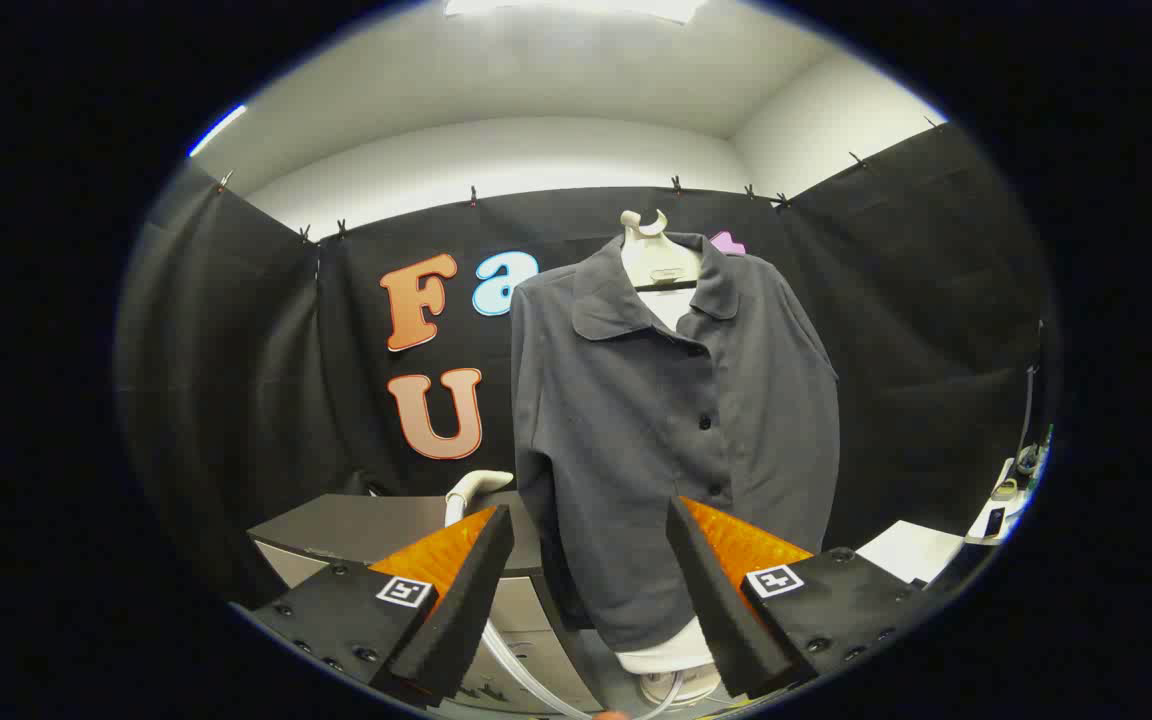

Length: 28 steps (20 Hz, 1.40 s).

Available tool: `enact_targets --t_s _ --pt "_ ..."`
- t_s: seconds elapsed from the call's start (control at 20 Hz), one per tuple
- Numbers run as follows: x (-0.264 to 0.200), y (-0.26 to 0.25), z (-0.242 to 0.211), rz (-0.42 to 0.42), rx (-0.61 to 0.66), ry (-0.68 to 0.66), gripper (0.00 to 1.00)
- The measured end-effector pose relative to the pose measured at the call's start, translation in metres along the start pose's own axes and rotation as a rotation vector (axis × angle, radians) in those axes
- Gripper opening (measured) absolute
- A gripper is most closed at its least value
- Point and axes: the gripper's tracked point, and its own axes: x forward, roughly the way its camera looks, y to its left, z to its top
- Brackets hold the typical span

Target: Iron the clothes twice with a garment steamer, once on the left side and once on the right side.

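Note:
A dark grey buttoned shirt (671, 420) hangs on a pale hanger form (654, 255) in front of the black cloth wall. My gripper (591, 520) stands open, with nothing between its fingers; the shirt's lower hem lies beyond the gap. The white head of the garment steamer (471, 490) rests on a grey cabinet just behind the left finger (466, 590). A clear hose (516, 665) curves down from it below the fingers. A white base (671, 665) shows under the shirt's hem.
The grey cabinet (366, 530) with drawers stands left of the shirt. A white table (921, 550) with small items at its far end sits beyond the right finger. Black cloth walls close in the booth on three sides.

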Motion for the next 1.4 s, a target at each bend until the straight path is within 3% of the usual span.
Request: enact_targets --t_s 0.4,0.9,1.4 --pt "-0.005 0.017 0.013 0.03 -0.01 -0.004 0.98" --pt "0.001 0.005 0.019 -0.006 -0.054 0.04 0.98" --pt "0.082 0.092 0.056 0.121 -0.149 0.09 0.98"
